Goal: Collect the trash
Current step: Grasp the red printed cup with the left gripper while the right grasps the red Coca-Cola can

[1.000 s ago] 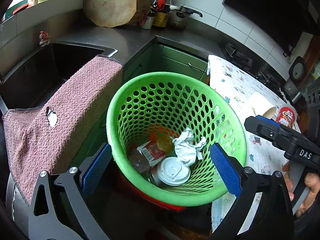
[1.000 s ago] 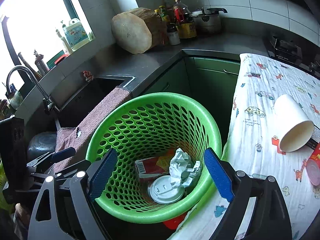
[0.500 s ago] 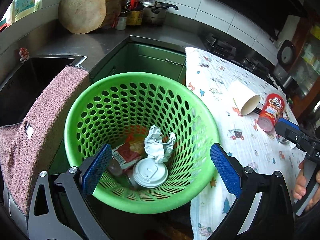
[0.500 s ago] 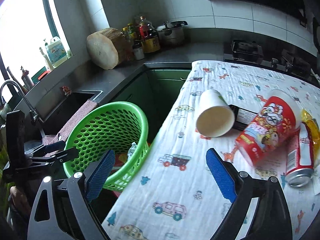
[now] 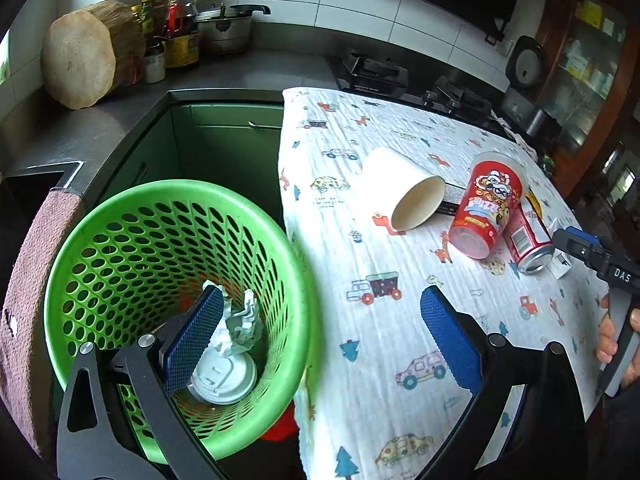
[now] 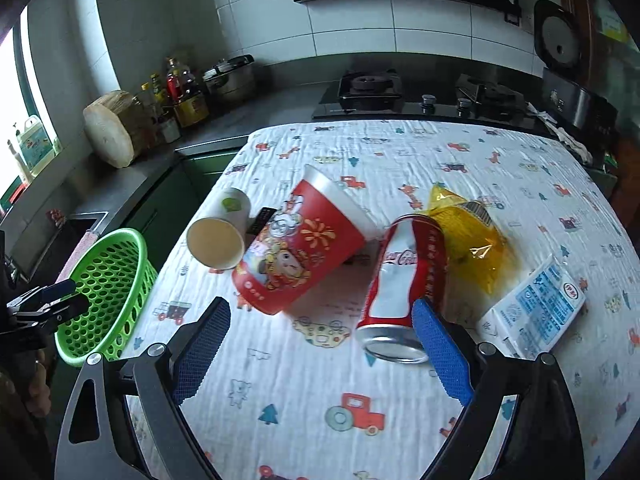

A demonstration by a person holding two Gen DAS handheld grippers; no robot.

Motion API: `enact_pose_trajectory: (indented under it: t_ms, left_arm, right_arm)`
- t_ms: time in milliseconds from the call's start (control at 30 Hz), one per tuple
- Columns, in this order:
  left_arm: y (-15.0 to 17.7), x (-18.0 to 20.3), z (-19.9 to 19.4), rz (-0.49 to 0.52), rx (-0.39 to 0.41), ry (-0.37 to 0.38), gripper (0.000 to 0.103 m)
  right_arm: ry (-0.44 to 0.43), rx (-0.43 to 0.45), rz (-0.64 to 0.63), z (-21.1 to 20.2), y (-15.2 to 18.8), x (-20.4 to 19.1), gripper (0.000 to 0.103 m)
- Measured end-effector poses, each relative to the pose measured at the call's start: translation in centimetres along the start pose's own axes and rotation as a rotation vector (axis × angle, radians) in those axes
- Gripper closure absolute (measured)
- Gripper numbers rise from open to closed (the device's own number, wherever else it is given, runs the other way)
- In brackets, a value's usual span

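Right gripper [image 6: 320, 344] wide, empty, hovering over bench [image 6: 304, 380]. Coke can [image 6: 404, 280] lying at 1 o'clock, just ahead. Straddle can's middle, squeeze gently, it'll roll. Left gripper [image 5: 320, 332] wide too, by green basket [image 5: 168, 208].

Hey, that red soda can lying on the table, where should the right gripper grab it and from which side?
Grip the soda can across its round middle, coming from above. It lies on its side, base toward the open right gripper, so its curved sides are free. Keep off the big red cup beside it.
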State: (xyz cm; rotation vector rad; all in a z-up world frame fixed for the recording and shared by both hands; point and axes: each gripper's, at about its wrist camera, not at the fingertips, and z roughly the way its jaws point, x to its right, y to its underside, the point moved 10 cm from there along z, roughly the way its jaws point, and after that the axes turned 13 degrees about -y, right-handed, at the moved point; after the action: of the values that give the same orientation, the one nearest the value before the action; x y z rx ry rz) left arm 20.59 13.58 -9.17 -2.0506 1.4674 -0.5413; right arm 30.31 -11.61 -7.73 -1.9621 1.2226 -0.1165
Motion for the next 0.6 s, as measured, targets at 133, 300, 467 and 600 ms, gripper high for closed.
enact_pose_trajectory:
  t_ms: [133, 300, 467, 600]
  left_arm:
    - [-0.8, 2.1, 0.6, 0.032, -0.003, 0.014, 0.005]
    - [-1.9, 4.5, 1.3, 0.075, -0.002, 0.025, 0.005]
    - [-3.1, 6.8, 1.8, 0.109, 0.001, 0.038, 0.005]
    - [-3.9, 8.5, 2.1, 0.138, 0.005, 0.049, 0.005]
  right_arm:
    - [0.025, -0.03, 0.053, 0.7, -0.1, 3.3, 0.014]
    - [0.028, -0.075, 0.115, 2.6, -0.1, 5.8, 0.014]
    - [0.025, -0.118, 0.154, 4.8, -0.4, 7.5, 0.015]
    - [0.004, -0.146, 0.19, 6.1, -0.3, 8.2, 0.021]
